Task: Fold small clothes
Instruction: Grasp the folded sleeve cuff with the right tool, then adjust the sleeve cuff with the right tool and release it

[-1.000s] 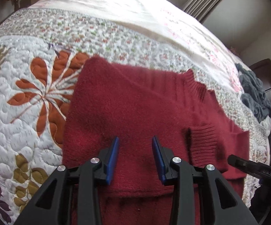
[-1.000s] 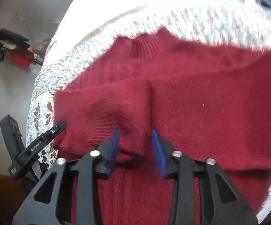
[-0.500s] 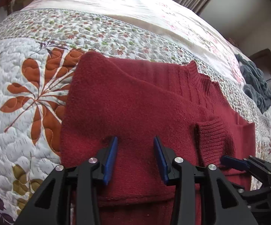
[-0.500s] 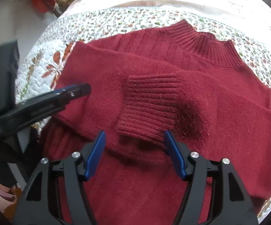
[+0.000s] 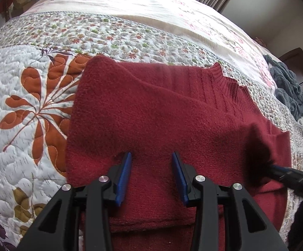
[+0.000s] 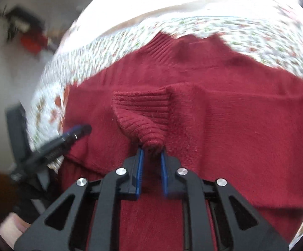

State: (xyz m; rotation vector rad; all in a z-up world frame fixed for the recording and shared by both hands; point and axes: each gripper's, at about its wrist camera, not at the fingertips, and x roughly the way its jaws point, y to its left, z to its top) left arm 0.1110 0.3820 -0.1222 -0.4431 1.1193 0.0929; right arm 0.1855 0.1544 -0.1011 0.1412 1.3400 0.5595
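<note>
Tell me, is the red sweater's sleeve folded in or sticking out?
Folded in. The sleeve lies across the sweater body, and the right gripper pinches its ribbed cuff.

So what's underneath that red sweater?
The sweater lies on a flowered quilt that shows all around it. The patch directly beneath is covered. The right gripper pinches its ribbed cuff, folded on top; the left gripper is open.

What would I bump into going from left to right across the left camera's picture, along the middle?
Orange quilted leaf on the white bedspread → fuzzy dark red knitted sweater → ribbed red collar → crumpled grey-blue knitted garment at the bed's far right edge.
</note>
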